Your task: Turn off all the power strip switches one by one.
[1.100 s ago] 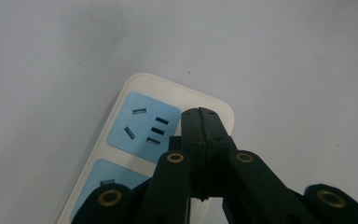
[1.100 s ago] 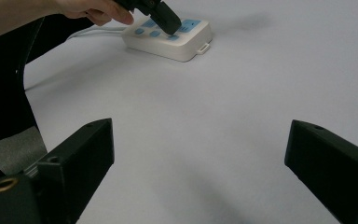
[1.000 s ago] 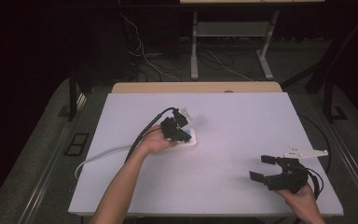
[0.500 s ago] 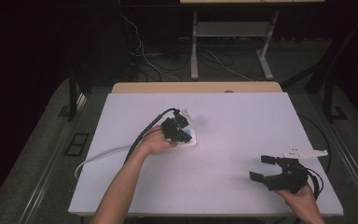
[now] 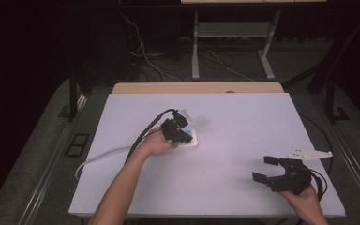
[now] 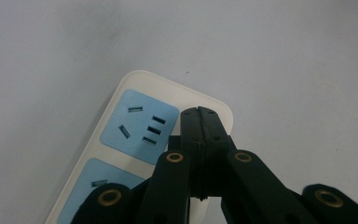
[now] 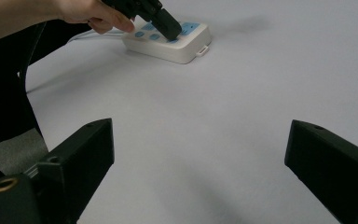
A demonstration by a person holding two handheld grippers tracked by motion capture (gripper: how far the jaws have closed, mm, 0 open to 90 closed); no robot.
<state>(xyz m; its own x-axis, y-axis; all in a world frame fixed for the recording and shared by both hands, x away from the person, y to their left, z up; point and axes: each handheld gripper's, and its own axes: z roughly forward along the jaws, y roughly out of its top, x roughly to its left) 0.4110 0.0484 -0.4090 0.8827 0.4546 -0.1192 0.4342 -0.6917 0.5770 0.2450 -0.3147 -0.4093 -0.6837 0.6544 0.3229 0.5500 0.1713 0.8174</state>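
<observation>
1. The power strip (image 5: 187,139) lies flat near the middle of the white table (image 5: 243,122), a little left of centre; its body is white with pale blue socket panels, seen close in the left gripper view (image 6: 137,123); in the right gripper view it sits far off at the top (image 7: 177,44).
2. The left gripper (image 5: 178,133) rests its tip on the strip's top face; its jaws are pressed together with no gap and nothing between them (image 6: 200,116).
3. The right gripper (image 5: 267,169) sits near the table's front right corner, well apart from the strip; its jaws stand wide apart and hold nothing (image 7: 198,154).
4. A pale cord (image 5: 98,157) runs from the strip toward the table's left edge.
5. The tabletop is plain and matte; a wooden edge (image 5: 197,87) shows along its far side.
6. Beyond it the room is dark; grey floor, loose cables (image 5: 150,56) and a metal stand (image 5: 229,42) lie behind.
</observation>
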